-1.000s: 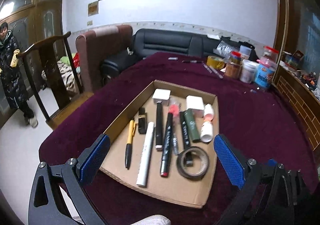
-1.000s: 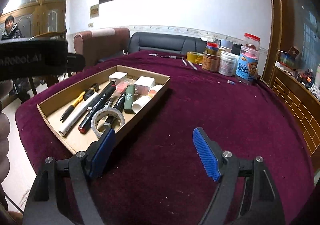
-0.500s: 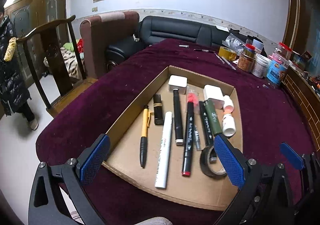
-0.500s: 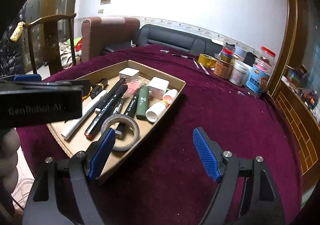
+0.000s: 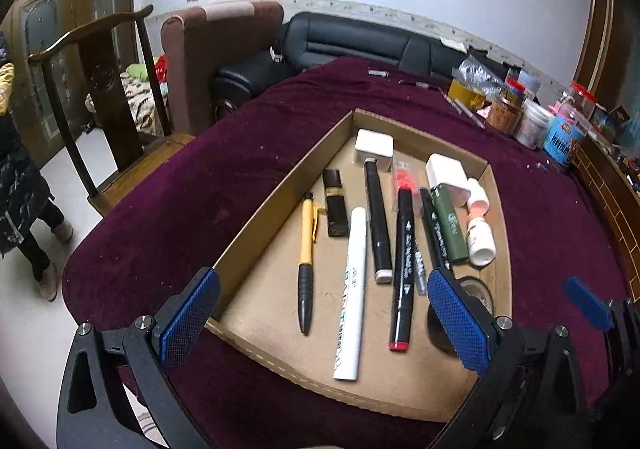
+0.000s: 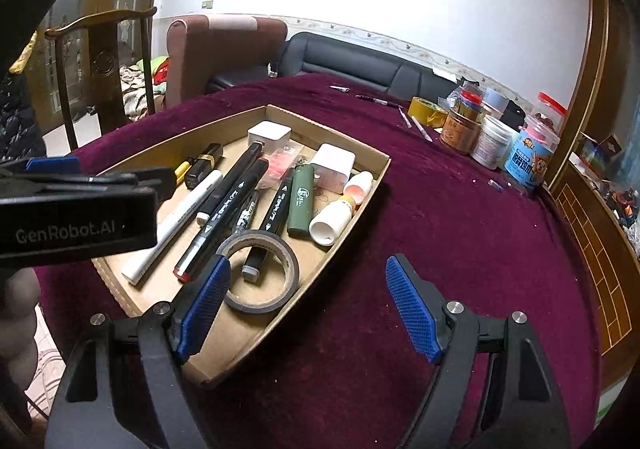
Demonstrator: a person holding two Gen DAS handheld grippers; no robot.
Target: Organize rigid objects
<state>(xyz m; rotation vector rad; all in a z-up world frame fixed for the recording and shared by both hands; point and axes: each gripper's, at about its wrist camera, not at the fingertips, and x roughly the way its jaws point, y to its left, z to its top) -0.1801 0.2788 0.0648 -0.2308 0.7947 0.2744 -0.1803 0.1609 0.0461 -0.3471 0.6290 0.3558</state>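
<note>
Here my left gripper [image 5: 320,323] hangs over the near end of the cardboard tray [image 5: 280,189] on the maroon-covered desk [image 5: 180,209], its fingers [image 5: 188,317] spread wide with nothing pressed between them. Between and just beyond them lie the yellow pen [image 5: 306,249], the white marker [image 5: 352,289] and the red-capped black marker [image 5: 403,265], all lengthwise and side by side on the tray floor. The roll of tape [image 5: 476,293] sits partly hidden behind my right-side finger.

My right gripper [image 6: 308,305] is released too, fingers [image 6: 410,309] apart and empty. Its left-side finger stands over the tray's near corner, just beside the roll of tape [image 6: 260,273], which rings the end of a black marker [image 6: 272,221]; its other finger is over bare desk cloth outside the tray. Further in lie the green lighter [image 6: 302,205] and a small white bottle [image 6: 332,219]. Jars [image 6: 496,147] stand well apart at the desk's far side.
</note>
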